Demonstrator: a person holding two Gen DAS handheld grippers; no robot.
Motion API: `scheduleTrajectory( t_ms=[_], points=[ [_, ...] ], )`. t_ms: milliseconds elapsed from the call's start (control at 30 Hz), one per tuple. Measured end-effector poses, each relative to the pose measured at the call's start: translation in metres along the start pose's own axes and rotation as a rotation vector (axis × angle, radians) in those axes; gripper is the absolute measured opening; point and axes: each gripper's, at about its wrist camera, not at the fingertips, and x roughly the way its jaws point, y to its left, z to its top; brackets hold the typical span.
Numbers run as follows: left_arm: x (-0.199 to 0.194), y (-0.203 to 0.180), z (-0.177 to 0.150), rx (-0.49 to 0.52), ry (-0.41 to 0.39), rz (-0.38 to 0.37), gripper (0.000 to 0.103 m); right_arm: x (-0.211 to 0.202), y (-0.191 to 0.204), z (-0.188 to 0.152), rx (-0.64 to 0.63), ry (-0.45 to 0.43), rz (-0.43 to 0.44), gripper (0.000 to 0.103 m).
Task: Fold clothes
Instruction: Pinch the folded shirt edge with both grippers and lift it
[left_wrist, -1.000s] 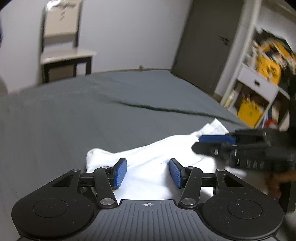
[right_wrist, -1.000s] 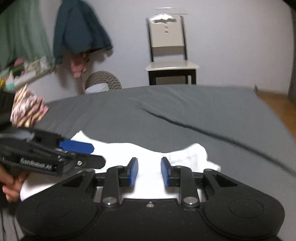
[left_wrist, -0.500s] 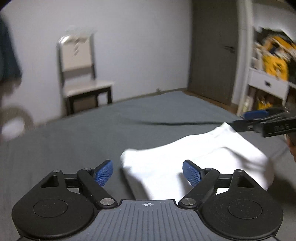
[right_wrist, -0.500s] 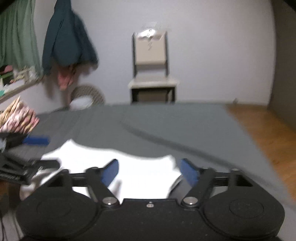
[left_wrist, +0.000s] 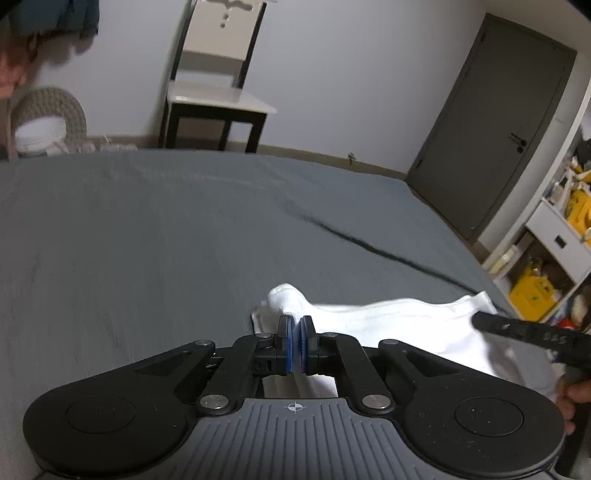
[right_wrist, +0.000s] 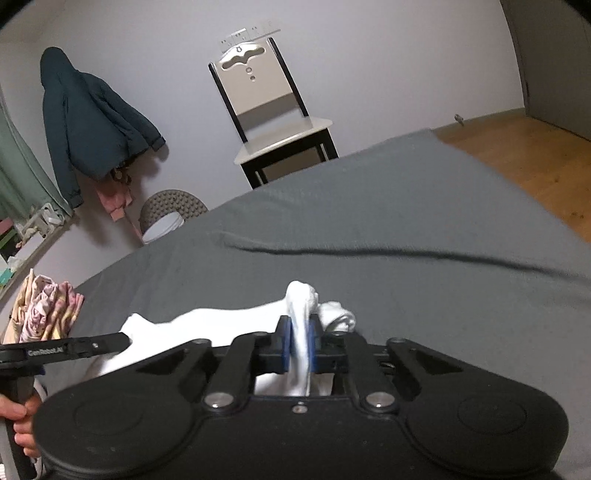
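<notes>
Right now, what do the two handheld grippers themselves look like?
Both are matte black linkage frames with silver pivot screws and blue pads. The left gripper has a ribbed grey body with a crosshair mark; the right gripper is all black. The left gripper's side shows white lettering.

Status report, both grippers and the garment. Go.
Left gripper shut on white garment. Right gripper shut on it too. Garment on grey bed; nothing blocking.
</notes>
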Motion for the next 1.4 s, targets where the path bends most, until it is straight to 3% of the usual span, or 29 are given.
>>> scheduleTrajectory(
  t_ms=[100,300,367,433,533,600,800,933,967,1033,1067,1100,1167,1333,1400],
  points=[
    [0.011,-0.001,0.006,0.002,0.000,0.038,0.004,-0.003,0.004,0.005,-0.016,-0.050,-0.013,0.007],
    [0.023,-0.006,0.005,0.040,0.045,0.084,0.004,0.015,-0.002,-0.002,0.001,0.040,-0.032,0.010],
    [0.019,-0.007,0.010,0.056,0.054,0.078,0.005,0.012,0.001,-0.001,-0.023,0.036,-0.042,0.018],
    [0.010,-0.003,0.016,0.042,0.064,0.073,0.009,0.006,0.006,0.001,-0.055,0.025,-0.046,0.041],
    [-0.006,0.006,0.020,-0.022,0.067,0.066,0.009,-0.011,0.014,0.005,-0.104,0.002,-0.065,0.056],
    [-0.017,0.017,0.018,-0.103,0.080,0.022,0.009,-0.020,0.016,0.008,-0.116,0.009,-0.061,0.061],
    [-0.024,0.034,0.005,-0.269,0.221,-0.101,0.010,-0.021,-0.005,0.006,0.059,0.164,0.079,0.064],
    [-0.023,0.041,0.004,-0.363,0.238,-0.129,0.010,-0.010,-0.017,-0.004,0.165,0.228,0.112,0.064],
    [-0.024,0.042,0.002,-0.398,0.246,-0.156,0.014,-0.007,-0.018,-0.006,0.174,0.240,0.118,0.064],
    [-0.021,0.046,-0.001,-0.463,0.265,-0.198,0.052,-0.004,-0.018,-0.009,0.177,0.253,0.124,0.064],
    [-0.020,0.049,-0.002,-0.488,0.266,-0.196,0.083,-0.002,-0.018,-0.011,0.180,0.259,0.124,0.064],
    [-0.020,0.050,-0.001,-0.483,0.253,-0.171,0.088,-0.001,-0.018,-0.011,0.182,0.263,0.126,0.064],
    [-0.019,0.050,0.002,-0.455,0.237,-0.126,0.088,0.000,-0.018,-0.012,0.180,0.267,0.126,0.064],
    [0.001,0.052,-0.001,-0.454,0.367,-0.183,0.088,0.003,-0.020,-0.014,0.197,0.280,0.138,0.065],
    [0.004,0.046,-0.001,-0.413,0.382,-0.188,0.088,0.005,-0.022,-0.015,0.215,0.288,0.148,0.065]
  ],
)
